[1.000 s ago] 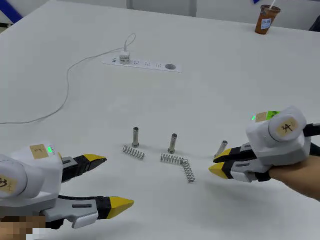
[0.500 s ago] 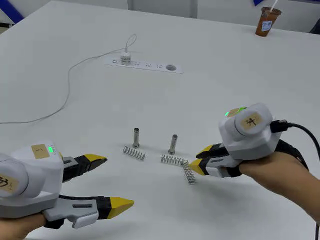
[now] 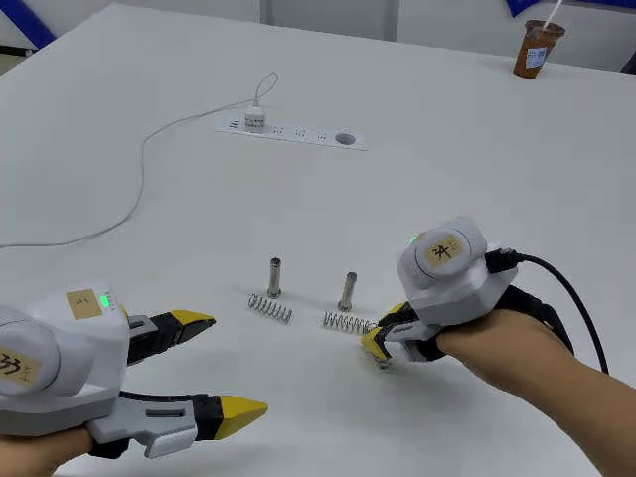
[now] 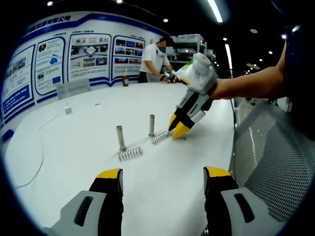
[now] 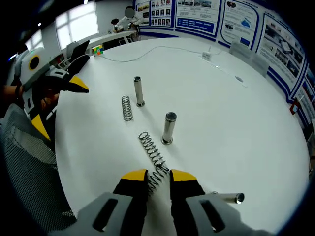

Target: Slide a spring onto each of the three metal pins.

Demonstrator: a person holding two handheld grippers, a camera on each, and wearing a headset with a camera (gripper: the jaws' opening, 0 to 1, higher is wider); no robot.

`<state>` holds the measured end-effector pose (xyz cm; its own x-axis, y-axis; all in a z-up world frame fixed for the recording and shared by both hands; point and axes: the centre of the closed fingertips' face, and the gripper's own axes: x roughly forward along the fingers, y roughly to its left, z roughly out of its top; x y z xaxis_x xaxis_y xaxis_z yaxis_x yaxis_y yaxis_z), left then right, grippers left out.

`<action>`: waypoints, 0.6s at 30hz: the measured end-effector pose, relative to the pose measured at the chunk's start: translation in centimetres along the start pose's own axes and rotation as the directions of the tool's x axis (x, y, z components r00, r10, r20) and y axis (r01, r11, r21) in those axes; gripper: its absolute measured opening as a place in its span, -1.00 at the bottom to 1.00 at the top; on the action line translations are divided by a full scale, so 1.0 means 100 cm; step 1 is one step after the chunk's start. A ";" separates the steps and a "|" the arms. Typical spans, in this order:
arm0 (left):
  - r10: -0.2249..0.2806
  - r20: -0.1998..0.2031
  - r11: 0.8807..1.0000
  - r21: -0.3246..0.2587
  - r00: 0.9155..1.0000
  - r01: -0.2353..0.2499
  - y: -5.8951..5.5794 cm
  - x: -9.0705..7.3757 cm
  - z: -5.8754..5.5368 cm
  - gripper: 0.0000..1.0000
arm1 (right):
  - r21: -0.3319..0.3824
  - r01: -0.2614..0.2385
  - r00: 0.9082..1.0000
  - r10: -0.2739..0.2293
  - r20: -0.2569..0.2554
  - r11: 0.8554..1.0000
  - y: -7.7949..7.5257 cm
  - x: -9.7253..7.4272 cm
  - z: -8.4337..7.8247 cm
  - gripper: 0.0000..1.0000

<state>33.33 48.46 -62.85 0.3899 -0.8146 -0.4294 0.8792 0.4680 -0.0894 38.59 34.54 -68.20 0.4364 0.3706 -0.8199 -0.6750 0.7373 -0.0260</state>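
Two metal pins [image 3: 274, 276] [image 3: 348, 290] stand upright mid-table. A third pin [image 5: 227, 197] lies tilted just right of my right gripper's jaws. One spring [image 3: 269, 308] lies by the left pin and a second spring [image 3: 347, 322] by the middle pin. My right gripper [image 3: 381, 345] is down on the table with its yellow tips closed around a third spring [image 5: 156, 177], which lies flat. My left gripper [image 3: 214, 365] hovers open at the near left, holding nothing. From the left gripper view [image 4: 163, 173] the right gripper [image 4: 183, 127] sits just beyond the pins.
A white power strip [image 3: 290, 131] with a plugged charger and trailing cable [image 3: 139, 169] lies at the back. An iced drink cup [image 3: 538, 48] stands far right. A mesh chair back [image 4: 266, 162] is beside the table edge. People stand far off.
My right gripper has travelled left to the springs, dropped to the table and narrowed its jaws around the rightmost spring, hiding the third pin from the head view. The left gripper has stayed put.
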 end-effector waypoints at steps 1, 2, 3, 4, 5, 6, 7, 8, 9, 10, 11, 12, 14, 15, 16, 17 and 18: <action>0.000 0.000 1.000 -0.001 1.000 0.000 0.000 0.000 0.000 0.35 | -0.007 0.004 1.000 -0.004 -0.004 1.000 -0.001 0.000 -0.001 -0.64; 0.001 0.001 1.000 -0.001 1.000 -0.001 0.000 0.000 0.000 0.35 | -0.004 0.006 1.000 -0.006 -0.008 1.000 -0.002 -0.001 -0.003 -0.64; 0.001 0.000 1.000 -0.001 1.000 -0.001 0.000 0.000 0.000 0.35 | -0.001 0.005 1.000 -0.005 -0.011 1.000 -0.003 -0.001 -0.004 -0.64; 0.000 -0.001 1.000 0.000 1.000 0.000 -0.001 0.000 0.000 0.35 | 0.001 0.006 1.000 -0.006 -0.013 1.000 -0.005 -0.002 -0.005 -0.64; 0.000 -0.002 1.000 0.000 1.000 0.000 -0.001 0.000 0.000 0.35 | 0.003 0.006 1.000 -0.006 -0.015 1.000 -0.006 -0.003 -0.006 -0.65; -0.001 -0.002 1.000 0.000 1.000 0.001 -0.001 0.000 0.000 0.35 | 0.006 0.007 1.000 -0.007 -0.017 1.000 -0.007 -0.004 -0.007 -0.66; -0.002 -0.003 1.000 0.001 1.000 0.002 -0.002 0.001 0.000 0.35 | 0.009 0.008 1.000 -0.008 -0.019 1.000 -0.008 -0.005 -0.009 -0.67; -0.003 -0.003 1.000 0.002 1.000 0.003 -0.002 0.001 0.001 0.35 | 0.009 0.009 1.000 -0.009 -0.021 1.000 -0.009 -0.006 -0.010 -0.69; -0.004 -0.003 1.000 0.002 1.000 0.004 -0.003 0.002 0.001 0.35 | 0.006 0.012 1.000 -0.012 -0.028 1.000 -0.010 -0.007 -0.013 -0.70; -0.005 -0.003 1.000 0.002 1.000 0.005 -0.003 0.002 0.001 0.35 | 0.004 0.012 0.999 -0.012 -0.033 1.000 -0.010 -0.008 -0.014 -0.71; -0.006 -0.003 1.000 0.002 1.000 0.006 -0.003 0.002 0.001 0.35 | 0.001 0.013 0.999 -0.013 -0.037 1.000 -0.011 -0.009 -0.017 -0.72; -0.007 -0.002 1.000 0.003 1.000 0.007 -0.003 0.002 0.001 0.35 | -0.002 0.013 0.999 -0.014 -0.043 1.000 -0.012 -0.010 -0.020 -0.73; -0.007 -0.003 1.000 0.003 1.000 0.008 -0.003 0.003 0.001 0.35 | -0.012 0.015 0.999 -0.015 -0.052 1.000 -0.014 -0.014 -0.024 -0.75; -0.008 -0.004 1.000 0.004 1.000 0.008 -0.003 0.003 0.001 0.35 | -0.014 0.017 0.998 -0.017 -0.055 1.000 -0.015 -0.015 -0.026 -0.76; -0.008 -0.005 1.000 0.004 1.000 0.008 -0.003 0.003 0.001 0.35 | -0.016 0.017 0.998 -0.018 -0.059 1.000 -0.016 -0.016 -0.027 -0.76; -0.008 -0.006 1.000 0.004 1.000 0.008 -0.003 0.003 0.001 0.34 | -0.018 0.016 0.998 -0.017 -0.064 1.000 -0.017 -0.018 -0.030 -0.76; -0.009 -0.006 1.000 0.004 1.000 0.009 -0.003 0.003 0.001 0.34 | -0.018 0.017 0.998 -0.018 -0.066 1.000 -0.017 -0.019 -0.031 -0.76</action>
<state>33.17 48.04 -62.88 0.3806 -0.8168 -0.4336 0.8837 0.4594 -0.0898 37.11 30.81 -68.39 0.4080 0.3193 -0.8553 -0.6785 0.7329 -0.0501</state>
